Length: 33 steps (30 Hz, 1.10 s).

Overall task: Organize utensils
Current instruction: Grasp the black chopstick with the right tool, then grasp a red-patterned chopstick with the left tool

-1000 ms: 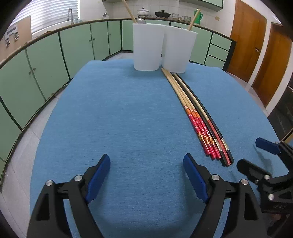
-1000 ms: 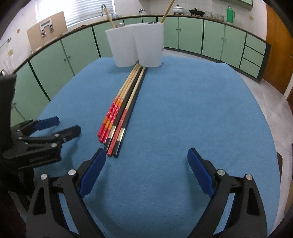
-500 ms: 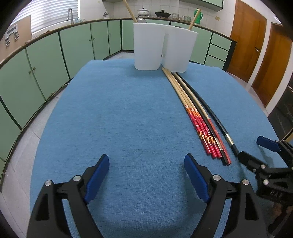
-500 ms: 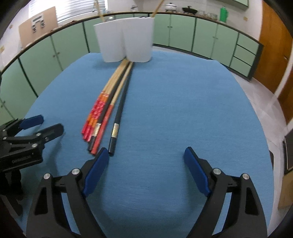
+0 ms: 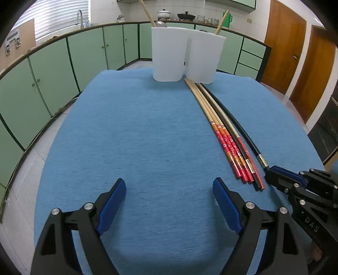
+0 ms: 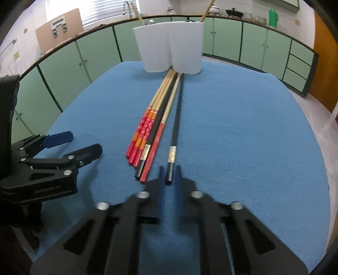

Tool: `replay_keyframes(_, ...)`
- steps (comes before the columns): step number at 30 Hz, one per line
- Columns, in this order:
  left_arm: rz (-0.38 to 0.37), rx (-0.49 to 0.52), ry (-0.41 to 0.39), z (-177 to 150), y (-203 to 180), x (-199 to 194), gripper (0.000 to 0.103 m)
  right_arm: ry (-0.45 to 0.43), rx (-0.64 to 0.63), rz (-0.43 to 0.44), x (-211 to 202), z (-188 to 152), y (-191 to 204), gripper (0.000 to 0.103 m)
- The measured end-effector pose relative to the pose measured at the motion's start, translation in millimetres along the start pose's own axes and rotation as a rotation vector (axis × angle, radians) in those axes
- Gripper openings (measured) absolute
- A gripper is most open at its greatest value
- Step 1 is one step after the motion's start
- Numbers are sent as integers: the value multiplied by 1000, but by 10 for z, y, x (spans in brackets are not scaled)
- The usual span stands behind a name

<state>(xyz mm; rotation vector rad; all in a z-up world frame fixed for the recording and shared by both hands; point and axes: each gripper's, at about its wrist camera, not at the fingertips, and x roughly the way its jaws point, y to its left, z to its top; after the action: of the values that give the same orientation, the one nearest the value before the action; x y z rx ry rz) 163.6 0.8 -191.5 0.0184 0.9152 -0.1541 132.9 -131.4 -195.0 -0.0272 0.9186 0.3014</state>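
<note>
While the left hand-held gripper (image 5: 169, 201) gapes empty, the right hand-held gripper (image 6: 169, 176) pinches the black chopstick (image 6: 175, 122) lying toward twelve o'clock.

This is a kitchen. A long run of pale green cabinets (image 5: 52, 69) curves along the walls under a counter (image 6: 232, 18), with a tap (image 5: 79, 17) beside a window with slatted blinds (image 5: 61, 17). On the counter's far end stand a lidded pot (image 5: 163, 14), a dark wok (image 5: 186, 15) and a green flask (image 6: 273, 14) against white tiles. Two wooden doors (image 5: 295, 52) close off the right side.
</note>
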Motion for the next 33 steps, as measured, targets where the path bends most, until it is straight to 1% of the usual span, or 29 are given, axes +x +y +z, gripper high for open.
replay_keyframes(2, -4, 9, 1, 4, -21, 5, 83, 1, 10, 8, -7, 0, -32, 7)
replay_keyframes(12, -54, 48, 8, 61, -246, 56, 83, -6, 68, -46, -123, -77, -366, 6)
replay_keyframes(13, -51, 55, 9, 70, -272, 69, 83, -6, 68, -46, -123, -77, -366, 6)
replay_keyframes(16, -7, 80, 21, 89, -346, 122, 83, -9, 90, -43, -120, -82, -421, 6)
replay_keyframes(19, 8, 92, 22, 79, -376, 142, 84, -11, 94, -38, -125, -101, -436, 6)
replay_keyframes(25, 54, 56, 22, 53, -230, 119, 84, -14, 103, -27, -119, -113, -455, 6)
replay_keyframes(27, 53, 43, 22, 46, -190, 102, 84, -15, 102, -24, -127, -112, -466, 6)
replay_keyframes(29, 50, 36, 19, 55, -187, 98, 82, -17, 103, -19, -127, -112, -473, 7)
replay_keyframes(32, 40, 43, 8, 69, -239, 96, 71, -19, 101, -12, -131, -118, -484, 9)
replay_keyframes(33, 36, 47, 5, 77, -259, 105, 66, -20, 103, -8, -129, -121, -489, 9)
